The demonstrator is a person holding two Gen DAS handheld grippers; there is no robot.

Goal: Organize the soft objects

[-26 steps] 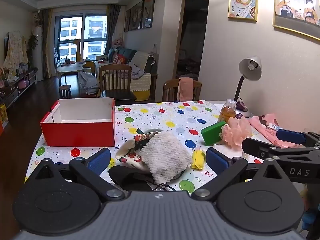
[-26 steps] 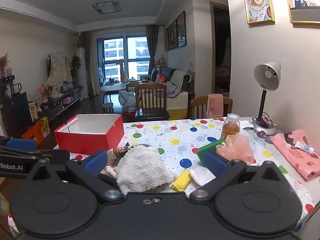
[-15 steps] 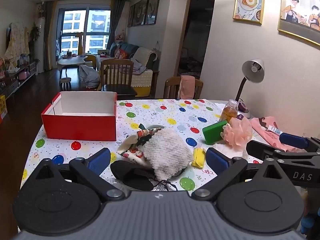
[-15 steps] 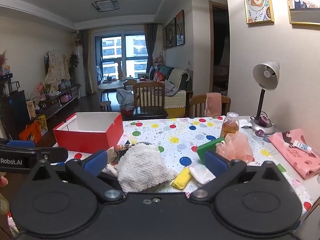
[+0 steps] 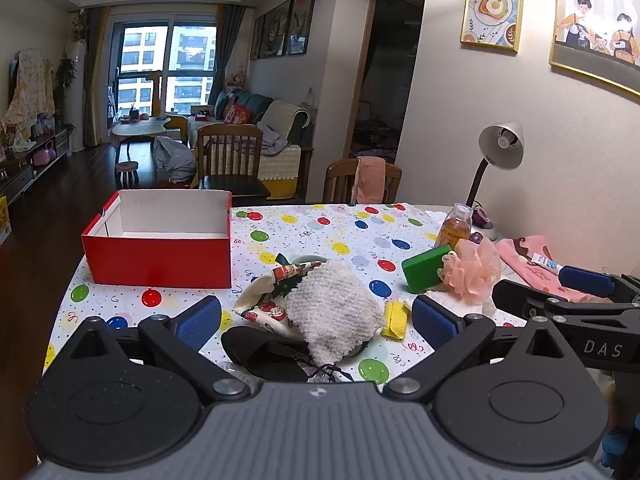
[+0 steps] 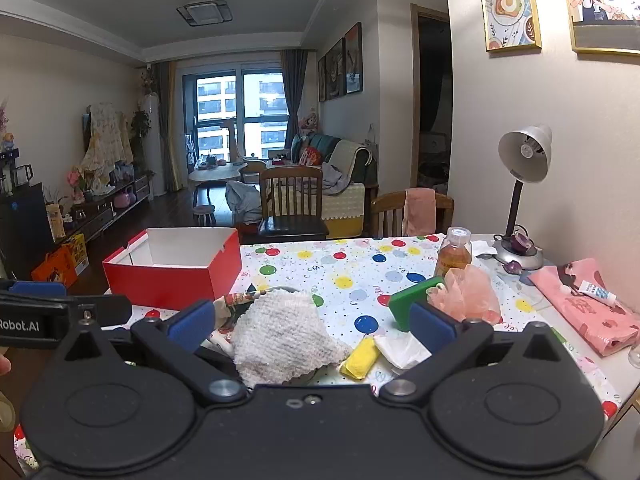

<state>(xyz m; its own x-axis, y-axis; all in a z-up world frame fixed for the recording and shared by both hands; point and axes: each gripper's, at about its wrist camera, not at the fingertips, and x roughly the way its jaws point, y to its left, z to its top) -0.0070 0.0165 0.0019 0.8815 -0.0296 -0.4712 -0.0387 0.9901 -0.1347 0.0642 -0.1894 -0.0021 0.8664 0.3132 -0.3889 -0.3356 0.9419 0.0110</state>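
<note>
— Where do the soft things lie?
— Centrally: a white fluffy cloth (image 5: 334, 312) is heaped on a printed fabric (image 5: 272, 292), with a pink mesh pouf (image 5: 474, 266) against a green sponge (image 5: 424, 274) to its right, all on the balloon-print surface (image 5: 320, 232).
— And the grippers?
— Left gripper (image 5: 316, 318) and right gripper (image 6: 310, 320) hover with jaws wide, holding nothing, probably ready for a first pick; the red box (image 5: 160, 240) seems the likely destination.

both grippers, left gripper (image 5: 316, 316) and right gripper (image 6: 310, 318), are chunky black plastic with blue pads, silver pivot screws, white lettering.
</note>
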